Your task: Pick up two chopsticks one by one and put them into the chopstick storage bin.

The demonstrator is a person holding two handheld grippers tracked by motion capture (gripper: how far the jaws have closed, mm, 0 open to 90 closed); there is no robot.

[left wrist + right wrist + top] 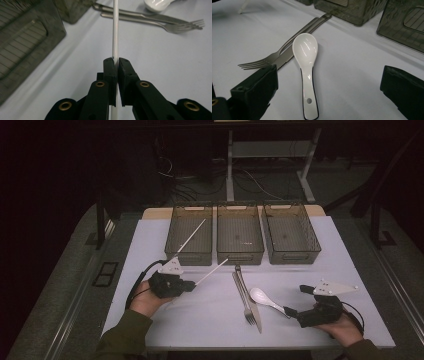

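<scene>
Though unlabelled, white chopstick [115, 30] in left gripper [116, 62]

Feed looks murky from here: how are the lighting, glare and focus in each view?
High view: dim, dark surround, only the white table lit. Left gripper view: thin white chopstick sharp, grey mesh bin soft. Right gripper view: glossy white ceramic spoon shows glare streaks, right gripper blurred.

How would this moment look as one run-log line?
left tool: shut on white chopstick | right tool: open by white spoon | second chopstick: left bin
</scene>
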